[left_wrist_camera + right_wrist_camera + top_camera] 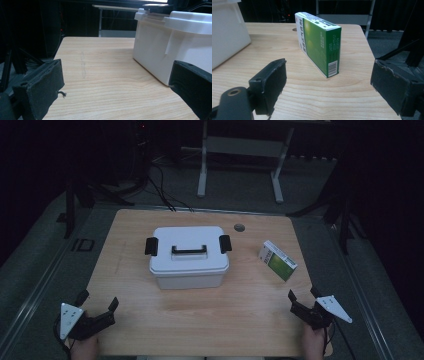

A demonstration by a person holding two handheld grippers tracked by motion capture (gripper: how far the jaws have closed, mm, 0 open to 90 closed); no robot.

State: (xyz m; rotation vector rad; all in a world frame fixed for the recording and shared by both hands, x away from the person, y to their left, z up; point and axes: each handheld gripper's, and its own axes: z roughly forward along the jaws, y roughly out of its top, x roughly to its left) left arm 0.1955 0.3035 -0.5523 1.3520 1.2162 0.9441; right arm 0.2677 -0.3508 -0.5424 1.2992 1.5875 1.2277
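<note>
At the near left corner of the table [125, 320], my left gripper [97, 307] rests spread wide, nothing between its jaws, aimed toward the bin [189, 256] at mid-table. Bin sits lid on, both black latches down, handle flat. Right of it, near the table's right edge, the green box [277, 260] stands on its long edge, turned at an angle. My right gripper [302, 300] is at the near right corner, jaws released and empty, looking straight at the box [319, 42]. Risks as I judge them: box is narrow-footed, so one jaw landing first could tip it or skate it toward the right edge, which is close; a latch pulled one-sided could drag the whole bin. Room: bare wood ahead of both grippers and between bin and box; little margin right of the box; a small round hole [239, 227] behind the bin.
</note>
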